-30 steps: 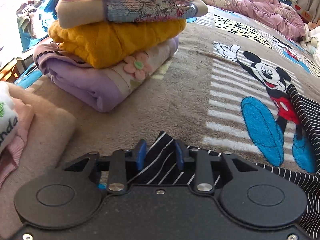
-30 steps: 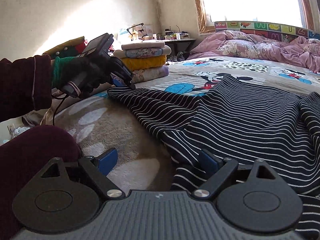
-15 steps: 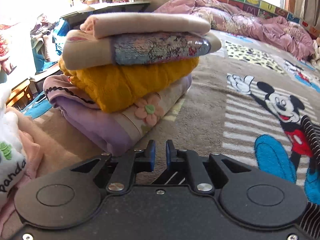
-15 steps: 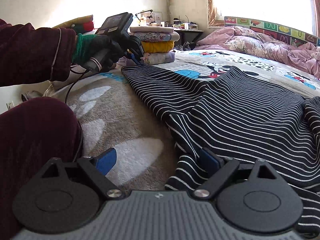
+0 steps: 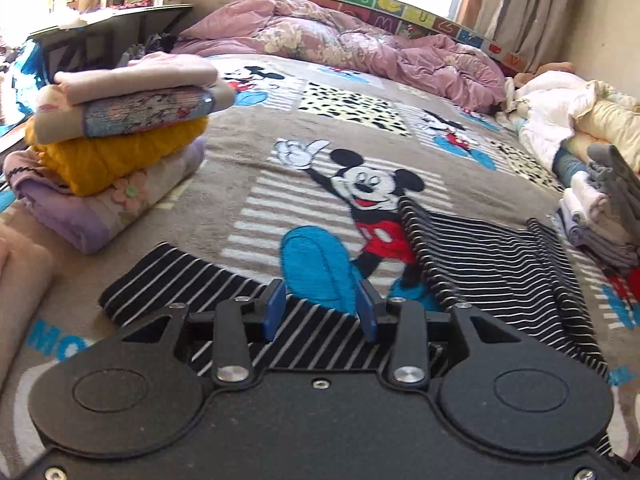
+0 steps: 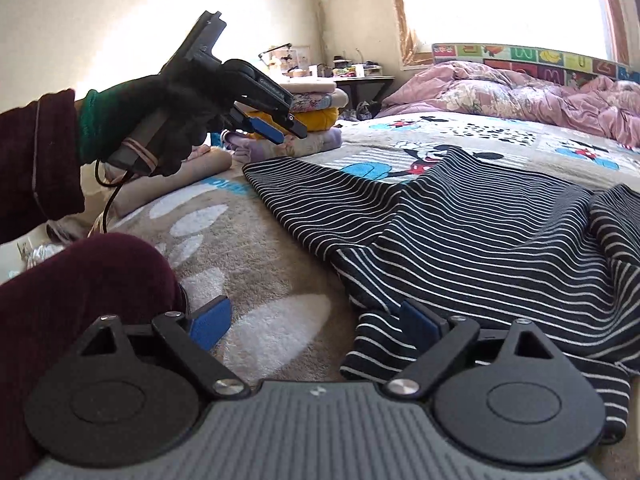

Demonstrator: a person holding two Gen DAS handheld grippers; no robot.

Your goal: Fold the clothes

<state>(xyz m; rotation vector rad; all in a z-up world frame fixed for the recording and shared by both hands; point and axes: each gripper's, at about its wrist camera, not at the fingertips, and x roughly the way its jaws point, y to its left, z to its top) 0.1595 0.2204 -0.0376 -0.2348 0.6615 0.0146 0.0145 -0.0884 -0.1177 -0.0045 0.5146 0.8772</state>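
Left wrist view: left gripper (image 5: 322,310) open, empty, above striped garment (image 5: 492,256) near bed's near edge; lower squarely before pinching | Right wrist view: right gripper (image 6: 316,326) wide open, holding nothing; garment (image 6: 480,224) hem just beside right finger, perhaps touching; folded stack (image 6: 316,114) far left corner

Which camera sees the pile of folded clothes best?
The left wrist view: the folded stack sits close and unblocked on the blanket, every layer visible. In the right wrist view the stack is far off, partly hidden behind the left gripper.
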